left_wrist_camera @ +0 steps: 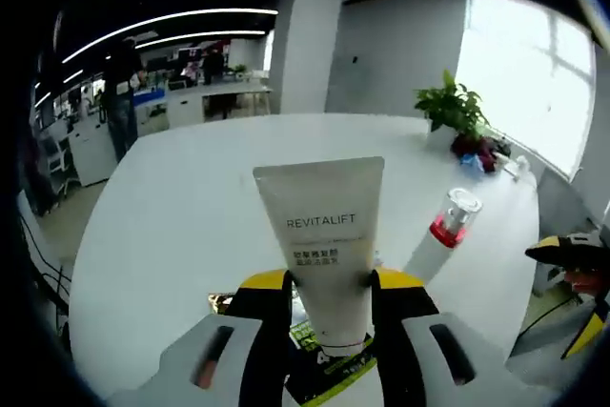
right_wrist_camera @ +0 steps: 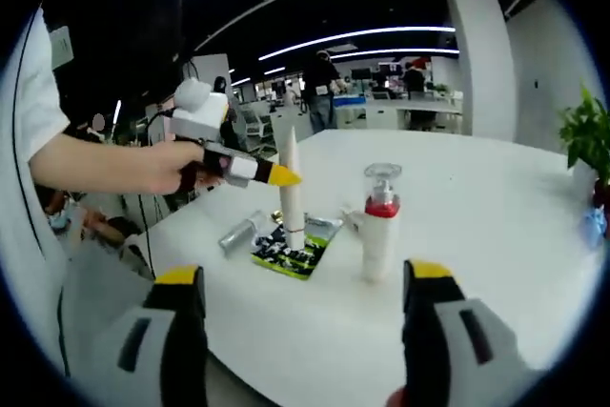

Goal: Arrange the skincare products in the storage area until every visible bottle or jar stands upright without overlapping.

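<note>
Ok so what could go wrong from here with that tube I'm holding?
The tube is tall and thin, pinched low in the left tongs, so it may topple once released. Below it sit a green packet and a silver tube; setting it on them could tilt it. The pump bottle nearby could get knocked.

Tube (right_wrist_camera: 291, 188) stands on packet (right_wrist_camera: 289, 253), pump bottle (right_wrist_camera: 379, 226) beside.

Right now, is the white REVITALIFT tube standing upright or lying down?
Upright. The REVITALIFT tube stands vertically, its cap end down and flat crimped end up, held by the left gripper; the right gripper view shows it as a thin vertical strip.
</note>
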Demonstrator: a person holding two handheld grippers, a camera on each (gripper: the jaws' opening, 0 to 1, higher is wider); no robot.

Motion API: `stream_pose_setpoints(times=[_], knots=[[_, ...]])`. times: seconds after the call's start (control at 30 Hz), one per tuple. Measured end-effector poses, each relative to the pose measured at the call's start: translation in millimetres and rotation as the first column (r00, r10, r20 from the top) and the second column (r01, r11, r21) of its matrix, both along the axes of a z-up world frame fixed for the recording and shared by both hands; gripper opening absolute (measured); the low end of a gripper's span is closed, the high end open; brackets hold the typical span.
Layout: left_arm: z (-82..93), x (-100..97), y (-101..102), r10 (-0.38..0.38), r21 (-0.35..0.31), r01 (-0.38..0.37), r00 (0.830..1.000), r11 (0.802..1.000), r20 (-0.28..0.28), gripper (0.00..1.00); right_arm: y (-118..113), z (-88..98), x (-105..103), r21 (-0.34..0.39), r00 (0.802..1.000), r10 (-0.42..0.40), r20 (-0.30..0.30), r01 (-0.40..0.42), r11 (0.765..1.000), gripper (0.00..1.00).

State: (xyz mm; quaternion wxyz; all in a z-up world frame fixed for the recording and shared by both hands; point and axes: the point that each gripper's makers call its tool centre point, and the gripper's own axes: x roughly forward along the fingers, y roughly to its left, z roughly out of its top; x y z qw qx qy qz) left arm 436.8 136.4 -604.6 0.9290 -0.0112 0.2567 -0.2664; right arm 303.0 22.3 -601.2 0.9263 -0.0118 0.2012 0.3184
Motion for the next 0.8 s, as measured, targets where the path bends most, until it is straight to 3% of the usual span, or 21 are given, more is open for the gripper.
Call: stream_pose_setpoints(times=[0.37, 0.63, 0.8], knots=[[34.3, -52.3, -21.8, -0.037, -0.116, 0.040, 0.999, 0.992, 0.022, 0.29, 36.3, 14.0, 2.8, 0.005, 0.994, 0.104, 0.039, -0.104, 0.995, 0.81], [44.1, -81.1, -29.9, -0.057, -0.170, 0.059, 0.998, 0.984, 0.020, 0.29, 58.5, 22.8, 6.9, -0.005, 0.984, 0.163, 0.076, -0.164, 0.987, 0.74], [49.9, -100.6, -36.6, -0.066, -0.212, 0.067, 0.998, 0.975, 0.011, 0.29, 66.6, 21.6, 3.4, -0.009, 0.979, 0.191, 0.072, -0.191, 0.982, 0.65]])
